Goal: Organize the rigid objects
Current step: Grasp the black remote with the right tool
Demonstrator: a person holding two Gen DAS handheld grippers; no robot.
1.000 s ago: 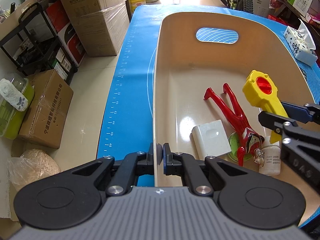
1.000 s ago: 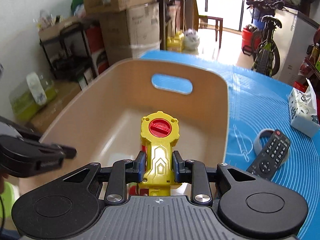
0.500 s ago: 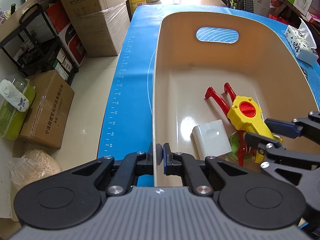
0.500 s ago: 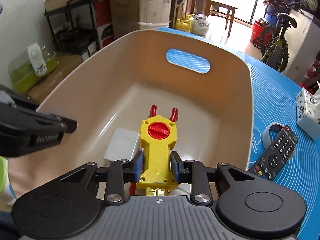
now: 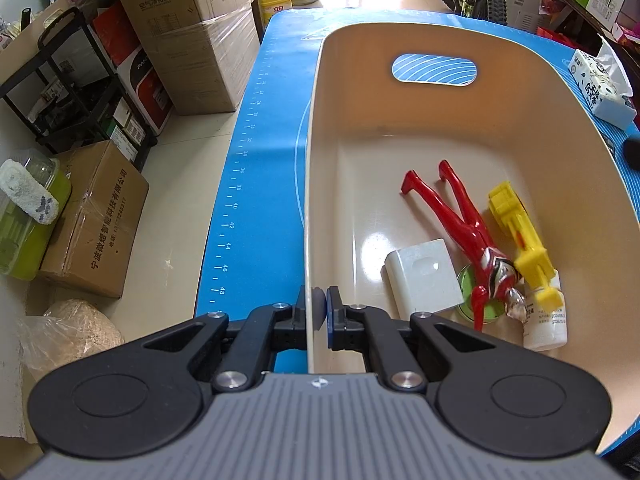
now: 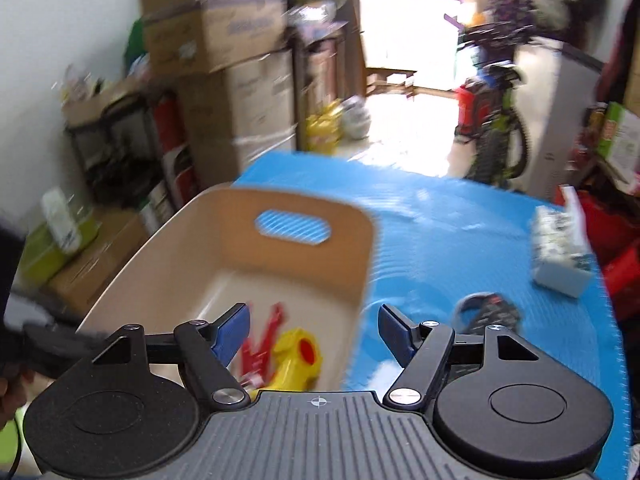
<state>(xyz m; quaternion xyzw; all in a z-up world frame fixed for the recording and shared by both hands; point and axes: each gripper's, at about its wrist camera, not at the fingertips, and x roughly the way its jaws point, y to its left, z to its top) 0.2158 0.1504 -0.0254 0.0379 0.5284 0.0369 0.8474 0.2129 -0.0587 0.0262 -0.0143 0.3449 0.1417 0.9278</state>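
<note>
L gripper (image 5: pixel 318 312): we have it clamped on the near-left rim of the beige bin (image 5: pixel 520 92), one pad outside the wall, one inside. Prob there to steady the bin so it doesn't slide on the blue mat (image 5: pixel 256 184) while stuff gets dropped in.

Bin contents, L to R in the left wrist view: white box (image 5: pixel 424 280) flat on the floor, red figure (image 5: pixel 468 232) lying legs toward the far handle slot, green disc (image 5: pixel 476 292) partly under it, yellow toy (image 5: pixel 524 240) on its side against the right wall, its lower end resting on a white bottle (image 5: pixel 544 320). All at the near-right end; far half of the floor has room.

R gripper (image 6: pixel 312 336): fingers spread wide, holding nothing, above the bin's right rim, roughly. Right wrist view is motion-blurred, so exact height unclear. Yellow toy (image 6: pixel 296 360) sits below and just left of centre between the fingertips, apart from both pads, so we judge it's released.

Right of the bin on the mat: remote (image 6: pixel 492 312) over a grey band, then tissue pack (image 6: pixel 560 252) farther out. Remote looks like the next rigid candidate.
</note>
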